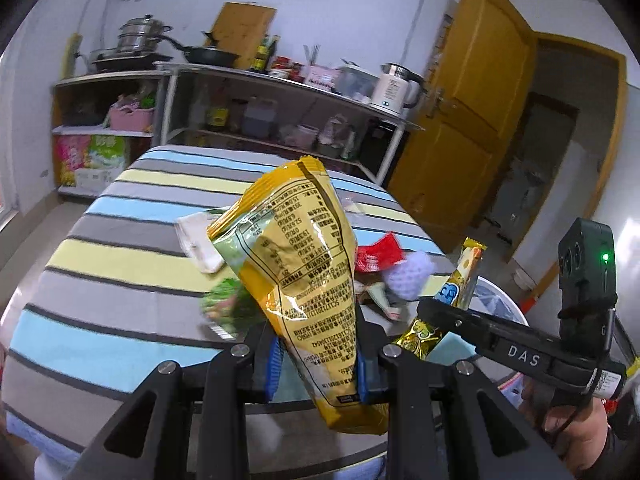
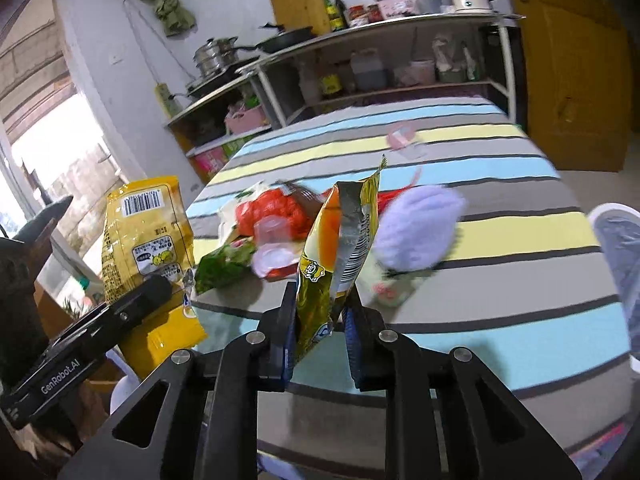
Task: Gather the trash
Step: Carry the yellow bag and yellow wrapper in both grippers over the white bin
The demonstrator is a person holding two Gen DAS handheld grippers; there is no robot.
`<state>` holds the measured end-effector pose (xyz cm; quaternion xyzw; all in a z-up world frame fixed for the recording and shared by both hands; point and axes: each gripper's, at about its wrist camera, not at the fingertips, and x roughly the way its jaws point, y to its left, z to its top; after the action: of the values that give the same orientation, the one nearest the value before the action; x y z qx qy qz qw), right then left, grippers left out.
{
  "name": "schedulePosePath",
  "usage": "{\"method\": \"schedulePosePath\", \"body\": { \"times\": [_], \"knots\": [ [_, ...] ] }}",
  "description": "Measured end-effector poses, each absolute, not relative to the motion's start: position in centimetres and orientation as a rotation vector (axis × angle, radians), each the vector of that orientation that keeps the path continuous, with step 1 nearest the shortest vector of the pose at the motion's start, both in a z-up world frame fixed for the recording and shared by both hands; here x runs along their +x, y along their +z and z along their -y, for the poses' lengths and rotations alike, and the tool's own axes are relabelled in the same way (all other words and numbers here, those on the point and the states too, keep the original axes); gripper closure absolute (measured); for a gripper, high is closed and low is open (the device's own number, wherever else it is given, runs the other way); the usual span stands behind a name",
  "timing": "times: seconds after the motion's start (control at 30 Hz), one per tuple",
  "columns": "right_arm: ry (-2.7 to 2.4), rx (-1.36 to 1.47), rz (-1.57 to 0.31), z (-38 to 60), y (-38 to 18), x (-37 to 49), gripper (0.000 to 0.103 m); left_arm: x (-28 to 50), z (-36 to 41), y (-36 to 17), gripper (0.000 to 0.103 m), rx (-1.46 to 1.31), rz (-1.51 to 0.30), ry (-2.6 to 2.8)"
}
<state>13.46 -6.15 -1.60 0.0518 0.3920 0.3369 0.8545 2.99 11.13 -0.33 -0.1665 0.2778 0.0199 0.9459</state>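
Observation:
My left gripper [image 1: 316, 372] is shut on a large yellow snack bag [image 1: 296, 272], which stands up above the striped table [image 1: 100, 256]. My right gripper [image 2: 320, 332] is shut on a narrow yellow wrapper [image 2: 344, 248], also lifted off the cloth. In the left wrist view the right gripper [image 1: 430, 314] shows at the right with that wrapper [image 1: 464, 276]. The right wrist view shows the left gripper [image 2: 168, 292] and its yellow bag [image 2: 144, 236] at the left. Beyond both lies a trash pile: a purple foam net [image 2: 416, 232], an orange-red net bag [image 2: 276, 212], a green wrapper [image 2: 224, 264].
A white wrapper [image 1: 198, 240] and a red wrapper [image 1: 376, 256] lie in the pile, a pink wrapper [image 2: 400, 136] farther back. A white basket [image 2: 616, 232] stands beside the table's right edge. Kitchen shelves [image 1: 280, 112] with pots and a yellow door [image 1: 472, 120] lie behind.

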Motion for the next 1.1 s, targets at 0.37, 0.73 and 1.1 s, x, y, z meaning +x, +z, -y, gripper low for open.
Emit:
{"method": "schedulePosePath", "body": {
  "times": [0.37, 0.73, 1.1],
  "knots": [
    [0.535, 0.174, -0.742, 15.0, 0.3, 15.0, 0.081, 8.5, -3.4, 1.7, 0.075, -0.247, -0.578, -0.144],
    [0.298, 0.231, -0.701, 25.7, 0.3, 17.2, 0.081, 15.7, 5.9, 2.5, 0.074, -0.169, -0.612, -0.319],
    [0.164, 0.238, -0.755, 31.7, -2.2, 19.8, 0.081, 22.0, 13.5, -0.3, 0.074, -0.129, -0.697, -0.434]
  ]
}}
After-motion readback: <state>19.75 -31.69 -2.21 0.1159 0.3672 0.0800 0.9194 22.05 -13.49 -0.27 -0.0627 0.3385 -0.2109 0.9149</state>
